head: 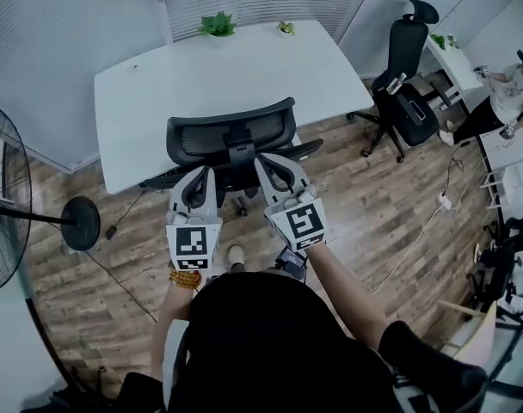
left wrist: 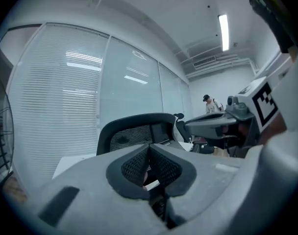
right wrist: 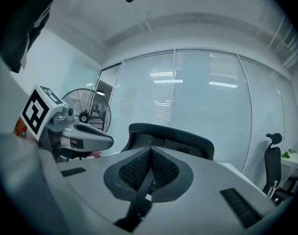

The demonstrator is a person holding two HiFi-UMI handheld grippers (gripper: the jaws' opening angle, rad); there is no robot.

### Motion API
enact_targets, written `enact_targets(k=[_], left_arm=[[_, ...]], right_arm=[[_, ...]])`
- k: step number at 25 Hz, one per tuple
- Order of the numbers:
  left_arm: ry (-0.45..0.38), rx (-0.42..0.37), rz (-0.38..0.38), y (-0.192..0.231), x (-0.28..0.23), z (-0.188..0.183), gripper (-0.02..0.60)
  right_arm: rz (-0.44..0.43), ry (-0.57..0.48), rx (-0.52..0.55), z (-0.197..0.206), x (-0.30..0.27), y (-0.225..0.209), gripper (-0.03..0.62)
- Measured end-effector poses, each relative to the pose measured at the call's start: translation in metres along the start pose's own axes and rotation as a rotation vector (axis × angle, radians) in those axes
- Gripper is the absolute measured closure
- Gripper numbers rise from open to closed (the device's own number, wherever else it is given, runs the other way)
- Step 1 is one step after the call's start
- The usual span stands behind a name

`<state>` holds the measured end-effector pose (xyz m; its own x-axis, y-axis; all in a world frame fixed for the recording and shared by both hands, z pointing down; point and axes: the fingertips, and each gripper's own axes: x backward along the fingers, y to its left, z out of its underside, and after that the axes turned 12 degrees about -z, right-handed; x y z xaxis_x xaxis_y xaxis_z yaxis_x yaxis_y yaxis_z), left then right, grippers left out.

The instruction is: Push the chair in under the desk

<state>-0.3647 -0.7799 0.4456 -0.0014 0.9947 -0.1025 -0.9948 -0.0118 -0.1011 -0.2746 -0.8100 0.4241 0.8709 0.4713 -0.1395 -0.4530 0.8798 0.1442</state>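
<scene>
A black mesh office chair [head: 231,136] stands at the near edge of the white desk [head: 218,76], its seat partly under the top and its back facing me. My left gripper [head: 201,172] and right gripper [head: 263,162] are side by side just behind the chair's back, both pointing at it. In the left gripper view the left gripper [left wrist: 150,148] is shut with nothing between its pads, and the chair's back [left wrist: 134,131] rises just beyond. The right gripper [right wrist: 150,151] is shut and empty too, with the chair's back [right wrist: 171,138] ahead. I cannot tell whether either tip touches the chair.
A standing fan [head: 3,196] with a round base [head: 81,223] is on the left. A second black chair [head: 403,76] and a person [head: 511,93] are at the right by another white desk. Two small plants [head: 217,24] sit at the desk's far edge. Cables lie on the wooden floor.
</scene>
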Motion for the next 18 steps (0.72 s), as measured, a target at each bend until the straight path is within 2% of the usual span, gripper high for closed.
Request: enact_targets(k=[5, 11, 14, 18], left_arm=[[0.018, 0.0, 0.001, -0.001, -0.001, 0.011, 0.577], [0.016, -0.016, 0.013, -0.001, -0.003, 0.016, 0.577], [0.011, -0.059, 0.016, -0.005, -0.003, 0.013, 0.577], [-0.027, -0.148, 0.046, -0.006, 0.002, 0.009, 0.577]], right_arm=[[0.051, 0.025, -0.03, 0.017, 0.001, -0.01, 0.595], [0.059, 0.075, -0.032, 0.027, 0.0, -0.014, 0.595], [0.032, 0.124, -0.006, 0.031, 0.003, -0.016, 0.595], [-0.05, 0.192, 0.065, 0.037, -0.001, -0.01, 0.597]])
